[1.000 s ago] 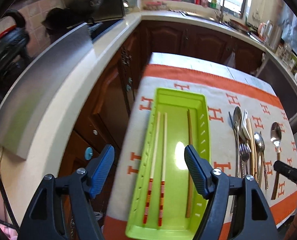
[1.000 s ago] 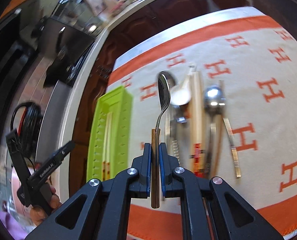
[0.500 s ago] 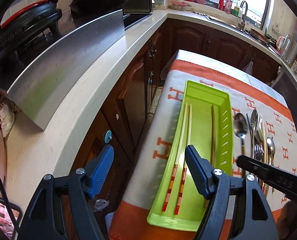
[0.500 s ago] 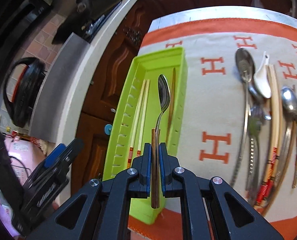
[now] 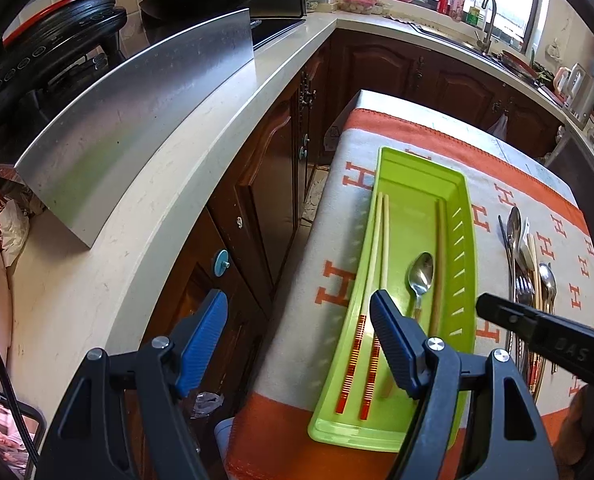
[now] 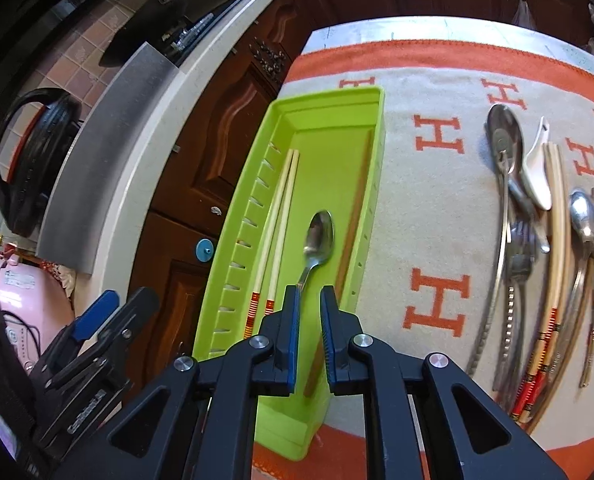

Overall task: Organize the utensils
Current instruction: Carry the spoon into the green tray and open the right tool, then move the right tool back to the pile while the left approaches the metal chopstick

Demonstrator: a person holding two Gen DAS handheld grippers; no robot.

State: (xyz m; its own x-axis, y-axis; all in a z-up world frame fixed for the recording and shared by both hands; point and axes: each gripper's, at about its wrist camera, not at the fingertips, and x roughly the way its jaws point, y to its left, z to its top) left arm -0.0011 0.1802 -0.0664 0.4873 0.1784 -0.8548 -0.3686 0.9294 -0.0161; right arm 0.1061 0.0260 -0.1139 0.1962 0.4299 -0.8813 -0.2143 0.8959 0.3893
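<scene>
A lime green tray (image 5: 463,216) (image 6: 325,102) lies on the orange and beige cloth. In it are a pair of pale chopsticks with red-striped ends (image 5: 377,248) (image 6: 281,204), a brown chopstick (image 5: 440,256) (image 6: 357,208) and a metal spoon with a wooden handle (image 5: 421,274) (image 6: 319,236). My right gripper (image 6: 309,300) is open just above the spoon's handle, jaws a little apart, holding nothing. My left gripper (image 5: 299,320) is open wide and empty, left of the tray's near end over the table edge.
A heap of spoons, forks and chopsticks (image 6: 537,240) (image 5: 529,272) lies on the cloth (image 6: 437,184) right of the tray. A stone counter (image 5: 157,184) with a steel panel (image 5: 137,120) and dark wooden cabinets (image 5: 265,184) run along the left.
My right gripper carried the spoon left over the tray, lowered it and opened; the spoon now lies in the tray. My left gripper drifted left and back from the tray.
</scene>
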